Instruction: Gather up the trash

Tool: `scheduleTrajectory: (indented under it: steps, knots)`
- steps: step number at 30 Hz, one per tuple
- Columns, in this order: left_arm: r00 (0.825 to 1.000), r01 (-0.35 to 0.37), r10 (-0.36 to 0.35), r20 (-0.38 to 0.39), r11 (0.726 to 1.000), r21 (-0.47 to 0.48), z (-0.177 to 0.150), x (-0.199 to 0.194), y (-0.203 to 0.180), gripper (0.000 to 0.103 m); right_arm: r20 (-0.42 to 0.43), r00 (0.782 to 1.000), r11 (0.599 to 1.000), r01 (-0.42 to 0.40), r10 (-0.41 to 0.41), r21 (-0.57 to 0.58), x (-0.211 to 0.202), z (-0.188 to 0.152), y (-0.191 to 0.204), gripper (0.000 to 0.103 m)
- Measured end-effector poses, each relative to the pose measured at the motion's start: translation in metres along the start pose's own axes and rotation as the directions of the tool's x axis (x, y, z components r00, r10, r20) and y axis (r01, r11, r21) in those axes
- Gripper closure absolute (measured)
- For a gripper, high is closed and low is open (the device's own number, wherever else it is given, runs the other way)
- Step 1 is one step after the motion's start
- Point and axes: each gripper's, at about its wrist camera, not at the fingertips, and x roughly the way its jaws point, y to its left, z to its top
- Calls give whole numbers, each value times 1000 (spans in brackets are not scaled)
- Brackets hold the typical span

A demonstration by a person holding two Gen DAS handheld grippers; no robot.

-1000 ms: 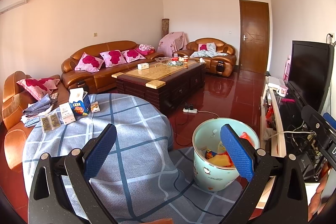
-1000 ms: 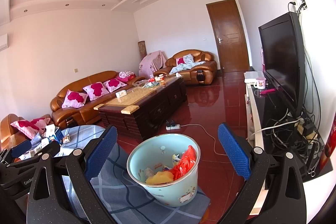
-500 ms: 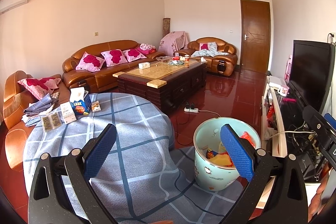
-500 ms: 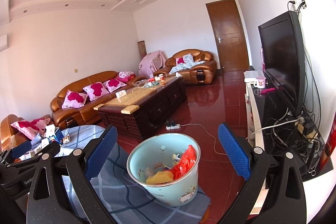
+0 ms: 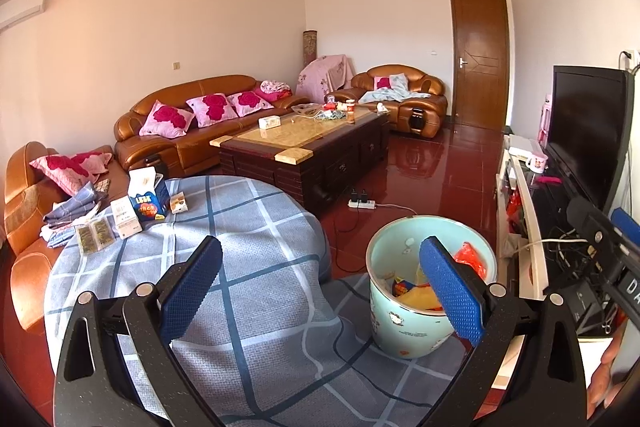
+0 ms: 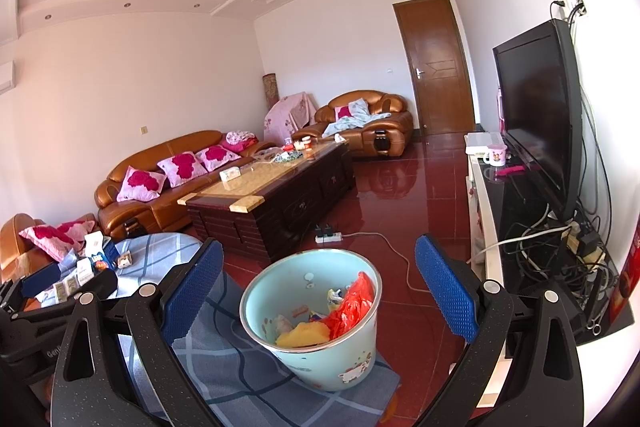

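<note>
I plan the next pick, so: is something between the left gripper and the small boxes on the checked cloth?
Nothing visible. The left gripper is open and empty, and only bare checked cloth lies between it and the small boxes at the far left edge.

Readable text in the living-room views

Little lettering resolves. In the right wrist view, the black body of the left gripper (image 6: pixel 60 291) carries pale letters reading "Gen", cut off at the frame of the right gripper. In the left wrist view, the right gripper (image 5: pixel 612 247) at the far right edge shows the white letters "DA", cut off by the picture's edge. The blue box (image 5: pixel 149 203) on the checked tablecloth (image 5: pixel 256 227) bears large white print, too blurred to read. The bin's cartoon prints carry no legible words.
</note>
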Motion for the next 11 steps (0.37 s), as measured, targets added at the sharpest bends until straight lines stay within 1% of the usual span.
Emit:
scheduleTrajectory:
  steps: [6,11]
  knots:
    - [1000,-12,11,-11,1000,-20,3,8,11,6,-26,999,1000,18,-18,-26,12,-7,7,8]
    - [1000,-10,10,-4,1000,-13,5,19,28,6,-35,999,999,23,-25,-36,31,-2,20,7]
